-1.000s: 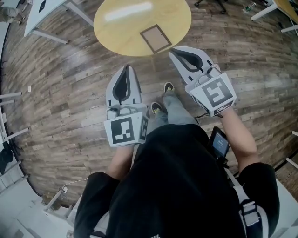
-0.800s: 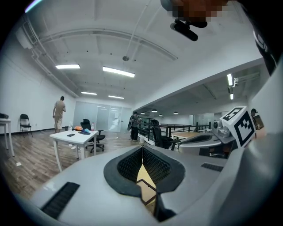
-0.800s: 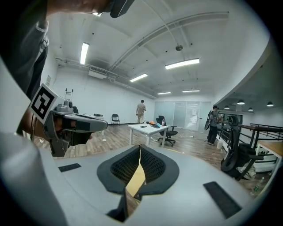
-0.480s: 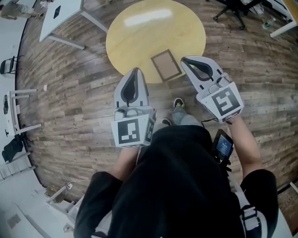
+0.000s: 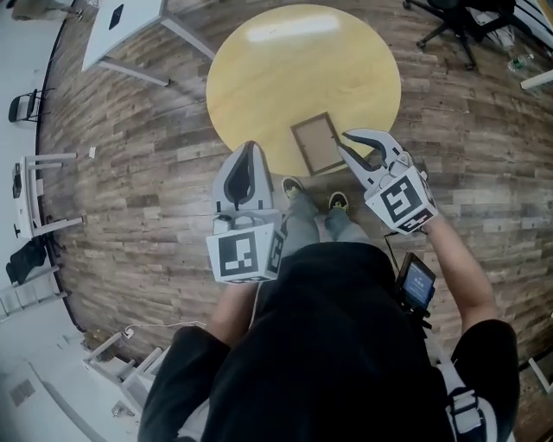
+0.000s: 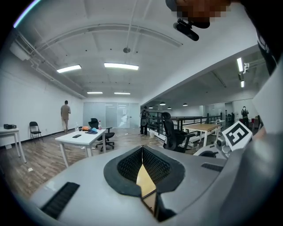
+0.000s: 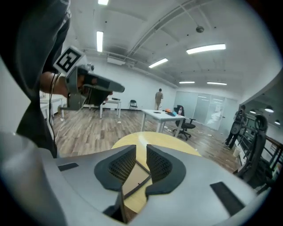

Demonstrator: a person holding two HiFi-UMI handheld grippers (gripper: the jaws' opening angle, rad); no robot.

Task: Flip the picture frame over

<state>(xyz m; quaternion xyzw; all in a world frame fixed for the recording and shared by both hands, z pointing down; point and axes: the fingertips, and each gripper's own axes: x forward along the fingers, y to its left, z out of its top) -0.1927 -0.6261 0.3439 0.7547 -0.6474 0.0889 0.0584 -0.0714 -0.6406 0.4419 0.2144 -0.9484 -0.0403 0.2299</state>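
Subject of inspection: picture frame. It is found lying flat on the round yellow tabletop, close to the near edge and right of the middle. A dark border and a brown panel are seen. Which face is uppermost cannot be determined.

Left claw: the jaws are observed closed together, the pads meeting at their tips, and nothing is gripped. In the head view the tips are placed at the near rim of the tabletop, left of the frame and apart from it.

Right claw: the jaws are found slightly parted and have just been opening. Nothing is clamped between the pads. In the right gripper view a corner of the frame is seen through the narrow gap, lying on the tabletop beyond the pads. In the head view the tips are placed just beside the frame's right edge. Contact cannot be confirmed.

Surroundings: a plank floor is noted under the tabletop. The person's shoes are seen between the two claws. A white desk and an office chair are recorded well apart from the tabletop.
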